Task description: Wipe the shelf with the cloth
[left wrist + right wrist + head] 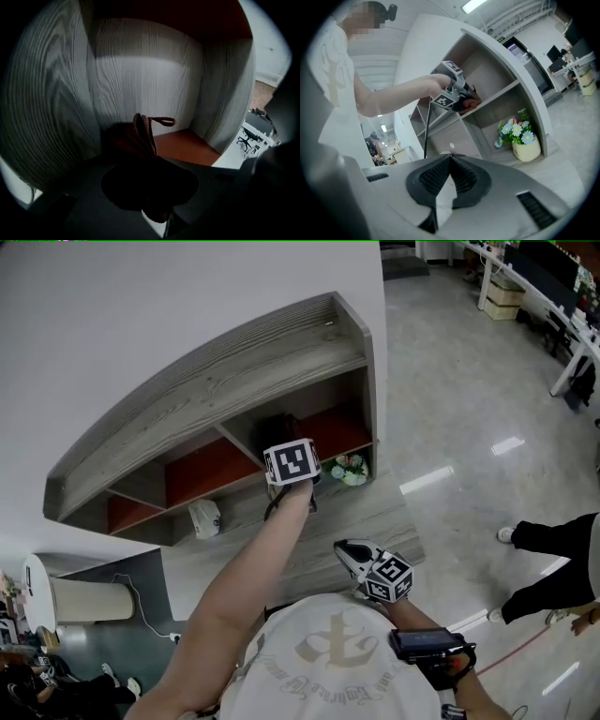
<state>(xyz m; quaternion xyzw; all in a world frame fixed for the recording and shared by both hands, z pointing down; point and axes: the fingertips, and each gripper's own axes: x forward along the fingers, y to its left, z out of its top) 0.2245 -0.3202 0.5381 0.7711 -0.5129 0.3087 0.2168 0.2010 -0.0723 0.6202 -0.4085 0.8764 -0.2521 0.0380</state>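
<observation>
The grey wood shelf unit has compartments with orange-red floors. My left gripper reaches into the upper right compartment. In the left gripper view it is shut on a reddish-brown knitted cloth whose loop hangs free over the orange-red shelf floor. The right gripper view shows that gripper and the cloth against the compartment. My right gripper hangs low near my chest, away from the shelf. Its jaws are shut with nothing in them.
A pot of blue and white flowers stands in the lower right compartment. A white bag-like object sits in the lower compartment to the left. A person's legs show on the glossy floor at right.
</observation>
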